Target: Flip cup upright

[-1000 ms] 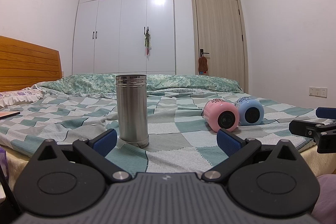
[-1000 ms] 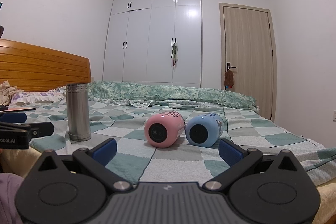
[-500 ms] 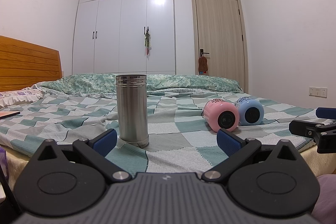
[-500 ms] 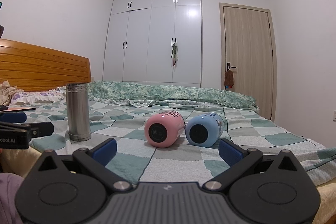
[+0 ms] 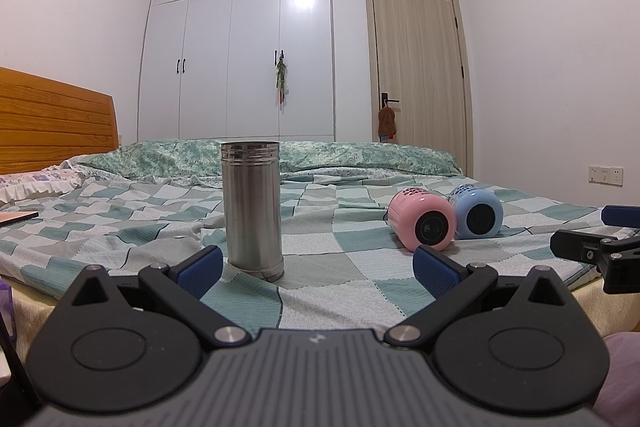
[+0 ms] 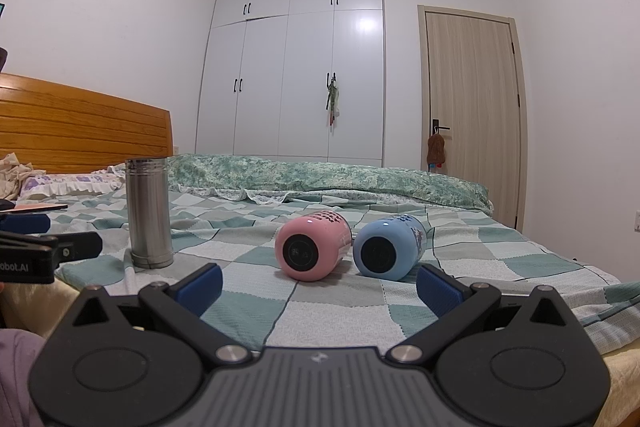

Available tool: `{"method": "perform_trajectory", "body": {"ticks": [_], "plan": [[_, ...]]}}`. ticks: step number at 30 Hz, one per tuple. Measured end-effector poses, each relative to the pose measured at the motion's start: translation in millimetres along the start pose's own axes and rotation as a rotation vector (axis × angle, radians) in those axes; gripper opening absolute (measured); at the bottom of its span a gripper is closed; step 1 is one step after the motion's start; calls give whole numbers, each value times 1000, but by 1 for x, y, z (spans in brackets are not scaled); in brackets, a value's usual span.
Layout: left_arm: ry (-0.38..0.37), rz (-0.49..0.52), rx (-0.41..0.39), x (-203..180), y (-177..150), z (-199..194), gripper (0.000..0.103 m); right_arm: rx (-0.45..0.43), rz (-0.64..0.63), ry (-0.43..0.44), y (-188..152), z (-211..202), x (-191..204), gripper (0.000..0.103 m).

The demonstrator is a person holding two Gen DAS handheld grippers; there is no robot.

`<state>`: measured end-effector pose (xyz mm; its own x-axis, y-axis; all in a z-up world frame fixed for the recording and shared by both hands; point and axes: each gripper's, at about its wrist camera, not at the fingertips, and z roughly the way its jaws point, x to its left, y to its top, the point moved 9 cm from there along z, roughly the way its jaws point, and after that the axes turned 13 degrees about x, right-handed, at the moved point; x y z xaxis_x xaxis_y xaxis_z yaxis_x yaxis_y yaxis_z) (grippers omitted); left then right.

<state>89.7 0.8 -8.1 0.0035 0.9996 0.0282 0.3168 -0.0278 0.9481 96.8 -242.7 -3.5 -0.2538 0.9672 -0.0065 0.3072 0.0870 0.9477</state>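
A steel cup (image 5: 252, 207) stands upright on the checked bedspread (image 5: 320, 267), just beyond my left gripper (image 5: 318, 267), which is open and empty. It also shows in the right wrist view (image 6: 149, 213) at the left. A pink cup (image 6: 310, 251) and a blue cup (image 6: 390, 247) lie on their sides side by side, ends facing me, ahead of my right gripper (image 6: 318, 285), which is open and empty. In the left wrist view the pink cup (image 5: 422, 223) and blue cup (image 5: 476, 213) lie to the right.
A wooden headboard (image 6: 80, 127) rises at the left, with pillows (image 6: 60, 183) below it. A folded green quilt (image 6: 340, 179) lies across the far side. A wardrobe (image 5: 240, 47) and a door (image 5: 416, 75) stand behind. The bed's front edge is under both grippers.
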Motion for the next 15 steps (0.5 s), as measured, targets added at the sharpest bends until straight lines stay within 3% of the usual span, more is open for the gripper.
{"method": "perform_trajectory", "body": {"ticks": [8,15], "plan": [[-75,-19,100,-19,6,16,103,104,20,38,2,11,-5,103],[-162,58,123,-50,49,47,103,118,11,-12,23,25,-30,103]]}}
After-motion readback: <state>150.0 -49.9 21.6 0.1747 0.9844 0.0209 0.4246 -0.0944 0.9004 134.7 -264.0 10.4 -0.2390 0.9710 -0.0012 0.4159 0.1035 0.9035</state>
